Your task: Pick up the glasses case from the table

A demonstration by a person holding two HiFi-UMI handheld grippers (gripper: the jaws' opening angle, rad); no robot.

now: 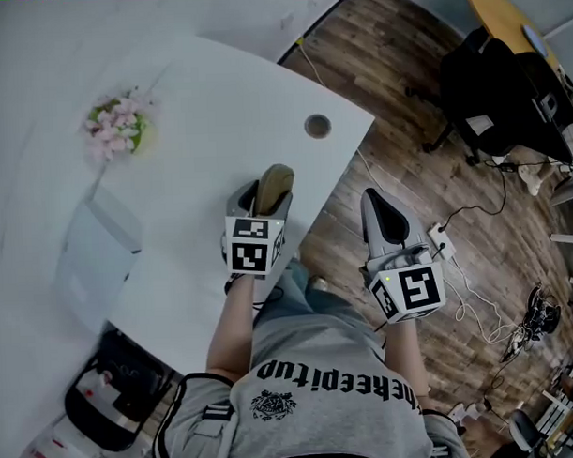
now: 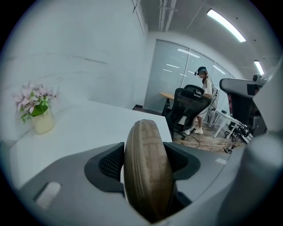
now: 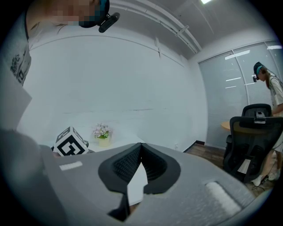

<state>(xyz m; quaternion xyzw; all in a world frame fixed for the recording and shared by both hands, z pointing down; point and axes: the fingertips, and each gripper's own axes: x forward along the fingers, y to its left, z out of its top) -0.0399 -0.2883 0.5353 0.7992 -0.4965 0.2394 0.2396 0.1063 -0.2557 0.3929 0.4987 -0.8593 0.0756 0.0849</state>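
The glasses case [image 1: 275, 177], tan and woven, stands edge-on between the jaws of my left gripper [image 1: 269, 188], which is shut on it over the white table [image 1: 171, 133] near its front edge. In the left gripper view the case [image 2: 146, 176] fills the gap between both black pads [image 2: 110, 161], pressed from either side. My right gripper [image 1: 376, 200] hangs off the table's right side above the wooden floor. Its jaws [image 3: 141, 145] meet at the tips with nothing between them.
A pot of pink flowers [image 1: 119, 126] stands at the table's far left and a white box [image 1: 100, 258] at the near left. A round cable hole [image 1: 318, 126] is near the right edge. Black office chairs [image 1: 502, 84] and floor cables [image 1: 476, 292] lie to the right.
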